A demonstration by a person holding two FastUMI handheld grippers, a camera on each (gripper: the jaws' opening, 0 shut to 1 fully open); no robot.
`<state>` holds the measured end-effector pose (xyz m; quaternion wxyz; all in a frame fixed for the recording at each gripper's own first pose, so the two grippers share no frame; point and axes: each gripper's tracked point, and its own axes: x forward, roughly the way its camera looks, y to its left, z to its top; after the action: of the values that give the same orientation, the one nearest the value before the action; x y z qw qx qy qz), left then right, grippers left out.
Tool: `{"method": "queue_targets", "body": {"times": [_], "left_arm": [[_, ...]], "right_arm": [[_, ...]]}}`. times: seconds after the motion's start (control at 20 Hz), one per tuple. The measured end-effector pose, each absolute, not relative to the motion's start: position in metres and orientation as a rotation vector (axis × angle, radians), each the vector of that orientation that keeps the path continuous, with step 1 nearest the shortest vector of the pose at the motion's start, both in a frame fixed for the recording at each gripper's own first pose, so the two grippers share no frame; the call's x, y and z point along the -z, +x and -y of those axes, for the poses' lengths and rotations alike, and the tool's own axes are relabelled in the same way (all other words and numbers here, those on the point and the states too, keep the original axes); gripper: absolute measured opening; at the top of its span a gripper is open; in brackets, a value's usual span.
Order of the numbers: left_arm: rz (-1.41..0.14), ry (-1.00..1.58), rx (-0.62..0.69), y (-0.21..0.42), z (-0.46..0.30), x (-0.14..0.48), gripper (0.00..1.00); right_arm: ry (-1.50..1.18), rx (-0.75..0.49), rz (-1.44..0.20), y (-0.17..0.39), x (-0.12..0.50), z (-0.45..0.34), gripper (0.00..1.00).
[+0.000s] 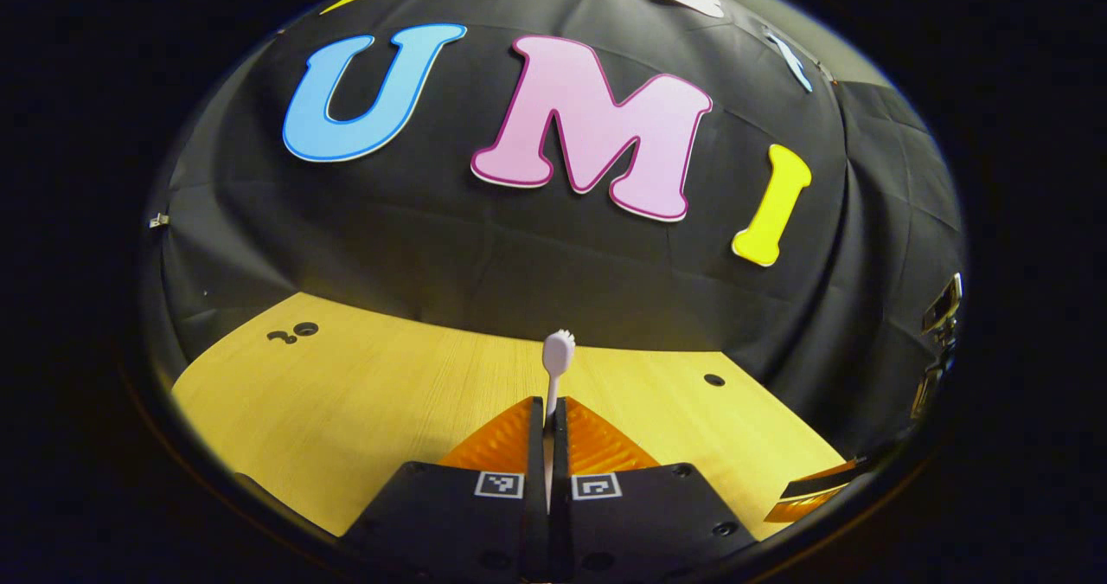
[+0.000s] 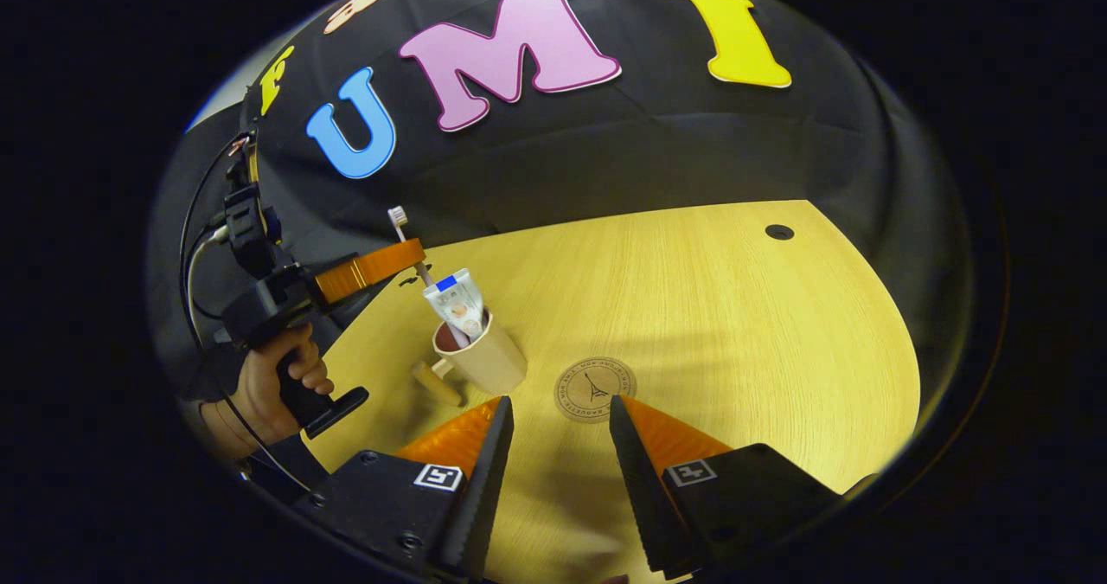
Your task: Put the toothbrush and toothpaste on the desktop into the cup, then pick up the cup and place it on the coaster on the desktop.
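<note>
Left gripper (image 1: 548, 420): pinching white plastic toothbrush (image 1: 557, 355), handle hidden between fingers.
Right gripper (image 2: 558, 415): spread, near round coaster (image 2: 594, 389).
Beige cup (image 2: 486, 357): holds toothpaste tube (image 2: 458, 303).

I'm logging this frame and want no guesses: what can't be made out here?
- Toothbrush handle: left gripper view, hidden between the closed jaws of the left gripper.
- Toothbrush's lower end: right gripper view, behind the toothpaste and cup; whether it is inside is unclear.
- Coaster print: too small.
</note>
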<state>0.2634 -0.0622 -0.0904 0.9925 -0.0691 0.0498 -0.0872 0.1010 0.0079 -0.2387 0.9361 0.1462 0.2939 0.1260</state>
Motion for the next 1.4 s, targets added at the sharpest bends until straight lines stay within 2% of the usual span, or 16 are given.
{"method": "queue_targets", "body": {"times": [0.35,0.4,0.45,0.55,0.75,0.8,0.85,0.9,0.95,1.0,1.05,1.1,1.15,1.2,1.4], "left_arm": [[-0.203,-0.168,0.125,0.263,0.060,0.132,0.06],[-0.216,-0.166,0.127,0.262,0.060,0.136,0.01],[-0.229,-0.167,0.136,0.260,0.062,0.141,0.07],[-0.250,-0.174,0.157,0.258,0.066,0.146,0.08],[-0.262,-0.188,0.168,0.254,0.068,0.147,0.19],[-0.270,-0.183,0.170,0.250,0.068,0.147,0.17],[-0.278,-0.178,0.165,0.248,0.066,0.150,0.32],[-0.283,-0.177,0.167,0.244,0.065,0.149,0.51],[-0.288,-0.177,0.170,0.242,0.065,0.150,0.55],[-0.295,-0.177,0.171,0.239,0.063,0.149,0.51],[-0.302,-0.176,0.174,0.234,0.063,0.150,0.54],[-0.315,-0.173,0.181,0.229,0.063,0.150,0.60],[-0.327,-0.165,0.189,0.223,0.063,0.151,0.72],[-0.348,-0.151,0.204,0.217,0.064,0.153,0.71],[-0.459,-0.085,0.226,0.194,0.062,0.171,0.79]], "right_arm": [[0.316,-0.256,-0.605,0.106,0.240,-0.001,0.70],[0.317,-0.258,-0.602,0.106,0.239,-0.002,0.70],[0.318,-0.261,-0.600,0.106,0.239,-0.003,0.70],[0.316,-0.264,-0.601,0.106,0.239,-0.003,0.70],[0.332,-0.264,-0.599,0.106,0.237,-0.003,0.70],[0.338,-0.262,-0.599,0.107,0.236,-0.002,0.70],[0.342,-0.262,-0.598,0.106,0.235,-0.002,0.70],[0.343,-0.263,-0.596,0.106,0.235,-0.002,0.70],[0.340,-0.264,-0.595,0.105,0.234,-0.002,0.70],[0.336,-0.265,-0.596,0.103,0.235,-0.002,0.70],[0.334,-0.267,-0.598,0.102,0.235,-0.003,0.70],[0.334,-0.270,-0.600,0.101,0.235,-0.004,0.70],[0.333,-0.272,-0.600,0.099,0.234,-0.004,0.70],[0.331,-0.274,-0.601,0.098,0.234,-0.005,0.70],[0.336,-0.272,-0.601,0.094,0.234,-0.004,0.70]]}}
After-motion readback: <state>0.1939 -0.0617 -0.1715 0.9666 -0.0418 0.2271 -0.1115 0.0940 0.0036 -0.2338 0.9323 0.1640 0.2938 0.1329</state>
